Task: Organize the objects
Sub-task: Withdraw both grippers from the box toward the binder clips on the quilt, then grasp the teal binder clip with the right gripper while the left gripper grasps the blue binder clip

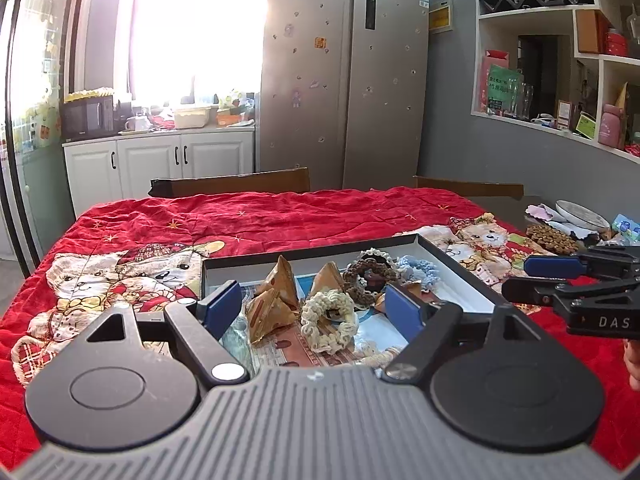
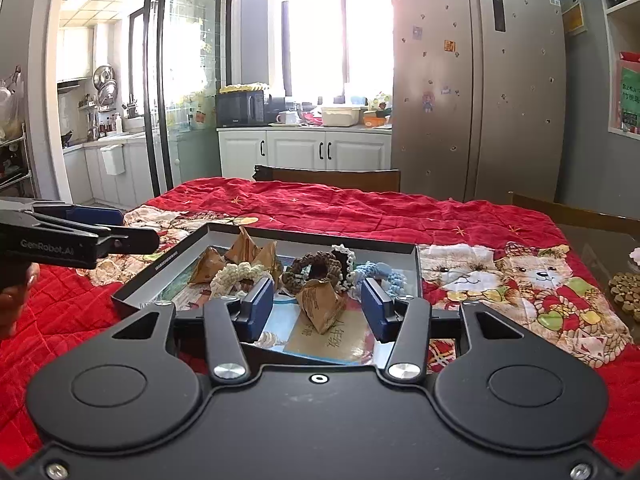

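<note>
The left tongs [image 1: 312, 304] stand wide with nothing gripped, over the near part of a shallow dark tray [image 1: 448, 258]. The right tongs [image 2: 318, 306] stand narrower, apart and empty; a brown paper pyramid [image 2: 322, 304] lies between them, untouched. In the tray lie more brown pyramids [image 1: 280, 280], a cream scrunchie [image 1: 328, 316], a brown scrunchie [image 1: 366, 280] and a pale blue one [image 1: 418, 270], crowded mid-tray. The tray sits on a red bear-print quilt [image 1: 280, 216] covering the desk, whose far half lies open up to two chair backs [image 1: 240, 182].

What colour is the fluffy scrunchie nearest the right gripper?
Light blue scrunchie, clearest in the right wrist view.
</note>
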The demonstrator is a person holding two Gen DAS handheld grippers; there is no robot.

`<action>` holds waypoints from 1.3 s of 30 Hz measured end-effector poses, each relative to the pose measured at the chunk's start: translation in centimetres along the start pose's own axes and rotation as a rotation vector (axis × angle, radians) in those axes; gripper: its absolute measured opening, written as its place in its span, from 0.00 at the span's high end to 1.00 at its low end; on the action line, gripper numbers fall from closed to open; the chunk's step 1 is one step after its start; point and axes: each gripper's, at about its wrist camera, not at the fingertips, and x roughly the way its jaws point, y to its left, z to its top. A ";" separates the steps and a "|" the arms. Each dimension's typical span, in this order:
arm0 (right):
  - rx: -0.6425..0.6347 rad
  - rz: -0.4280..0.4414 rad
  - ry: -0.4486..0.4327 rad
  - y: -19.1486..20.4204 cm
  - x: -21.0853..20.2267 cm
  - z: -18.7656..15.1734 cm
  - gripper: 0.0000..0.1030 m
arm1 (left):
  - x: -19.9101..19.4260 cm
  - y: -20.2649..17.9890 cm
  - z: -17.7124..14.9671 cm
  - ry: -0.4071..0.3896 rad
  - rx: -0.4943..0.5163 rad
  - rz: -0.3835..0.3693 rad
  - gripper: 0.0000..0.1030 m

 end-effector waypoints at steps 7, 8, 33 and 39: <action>0.006 -0.008 0.020 -0.6 -1.2 -1.0 0.53 | -1.2 0.1 -0.8 0.009 0.012 -0.002 0.15; 0.007 -0.009 0.024 -0.8 -1.2 -1.1 0.53 | -1.3 0.2 -1.0 0.013 0.012 -0.003 0.15; -0.025 0.036 0.140 -2.0 -0.2 -6.0 0.46 | -1.1 0.6 -6.6 0.173 0.040 -0.088 0.14; -0.055 0.063 0.159 -0.9 1.0 -7.0 0.38 | -0.8 0.5 -7.7 0.199 0.055 -0.135 0.14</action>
